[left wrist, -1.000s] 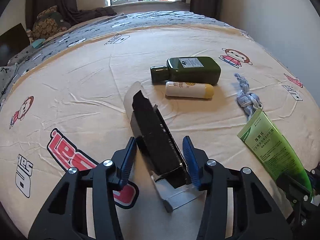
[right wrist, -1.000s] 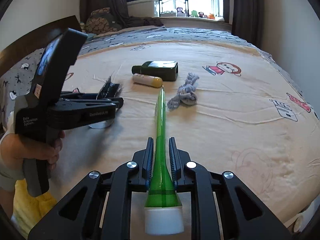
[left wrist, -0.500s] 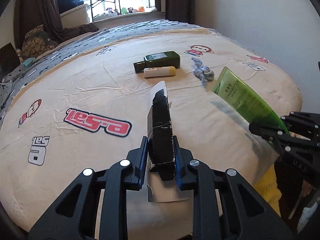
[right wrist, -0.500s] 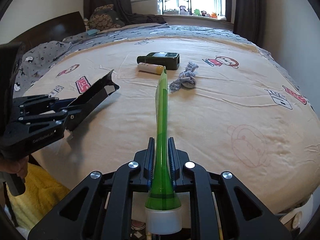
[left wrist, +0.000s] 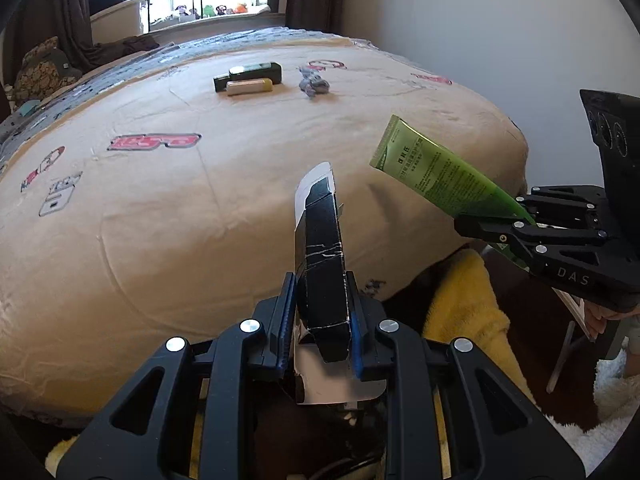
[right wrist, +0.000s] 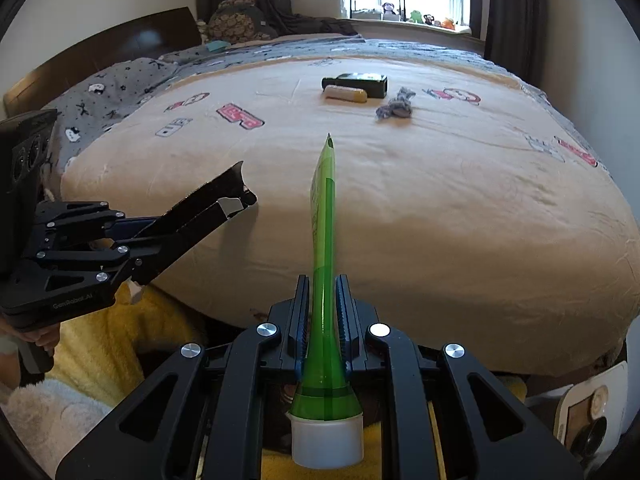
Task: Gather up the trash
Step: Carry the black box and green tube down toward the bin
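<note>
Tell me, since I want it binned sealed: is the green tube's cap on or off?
On. The green tube, clamped by the right gripper, ends in a white cap seated on its neck nearest the camera.

Cartoon-print beige bedspread (left wrist: 160, 220), yellow fleece (left wrist: 460, 300) below its edge — plush toys (right wrist: 416, 16) along the windowsill.

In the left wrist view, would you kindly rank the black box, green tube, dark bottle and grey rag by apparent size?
1. black box
2. green tube
3. dark bottle
4. grey rag

The held two are nearer, so true sizes stay unsure.
</note>
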### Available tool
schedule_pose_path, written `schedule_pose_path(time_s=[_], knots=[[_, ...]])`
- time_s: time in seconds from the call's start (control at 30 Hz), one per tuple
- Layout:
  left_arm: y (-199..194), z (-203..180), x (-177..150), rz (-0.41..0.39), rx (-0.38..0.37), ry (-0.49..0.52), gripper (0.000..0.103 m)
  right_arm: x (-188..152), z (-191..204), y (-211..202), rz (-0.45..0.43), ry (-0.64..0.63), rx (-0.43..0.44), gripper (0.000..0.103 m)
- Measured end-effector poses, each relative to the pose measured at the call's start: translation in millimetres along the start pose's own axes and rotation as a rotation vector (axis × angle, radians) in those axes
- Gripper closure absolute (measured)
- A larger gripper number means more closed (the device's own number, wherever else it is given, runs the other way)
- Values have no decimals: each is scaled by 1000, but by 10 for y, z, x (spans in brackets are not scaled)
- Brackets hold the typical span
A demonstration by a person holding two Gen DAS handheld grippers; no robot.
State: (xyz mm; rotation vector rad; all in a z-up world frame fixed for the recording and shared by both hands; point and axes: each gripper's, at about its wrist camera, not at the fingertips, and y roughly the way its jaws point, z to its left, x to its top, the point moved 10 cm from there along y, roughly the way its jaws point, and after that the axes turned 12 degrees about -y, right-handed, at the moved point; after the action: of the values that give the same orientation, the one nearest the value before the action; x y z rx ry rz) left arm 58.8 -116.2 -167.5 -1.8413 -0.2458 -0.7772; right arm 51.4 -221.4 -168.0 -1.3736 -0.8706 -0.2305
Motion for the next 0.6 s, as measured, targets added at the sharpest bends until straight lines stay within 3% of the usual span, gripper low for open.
schedule_pose_path(time_s=[0.37,0.6], knots=[[434,32,-793,211,-18,-17,82,-781,450,374,218,-28,116,88],[936,225,-1244,399,-5,-61,82,-1330,558,894,384,8,138,88]])
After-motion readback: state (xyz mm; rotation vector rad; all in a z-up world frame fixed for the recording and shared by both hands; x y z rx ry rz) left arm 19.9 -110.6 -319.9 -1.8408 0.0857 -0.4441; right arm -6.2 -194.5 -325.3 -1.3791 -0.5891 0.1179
